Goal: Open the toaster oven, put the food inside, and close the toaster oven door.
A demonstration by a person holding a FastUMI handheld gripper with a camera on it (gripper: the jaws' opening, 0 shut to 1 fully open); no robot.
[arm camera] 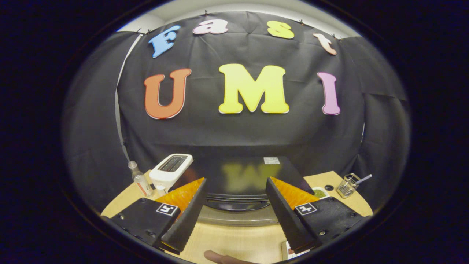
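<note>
Black toaster oven (238, 176) sits shut just ahead of the gripper (234, 212), whose fingers gape wide and empty; opening its door likely comes first.

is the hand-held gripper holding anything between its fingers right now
No: the hand-held gripper is open, its black serrated fingers spread wide with only the pale wooden table and the black glossy-topped toaster oven ahead between them.

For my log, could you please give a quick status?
Gripper jaws open, holding nothing. Toaster oven just ahead, door shut. Nothing between jaws and oven.
</note>
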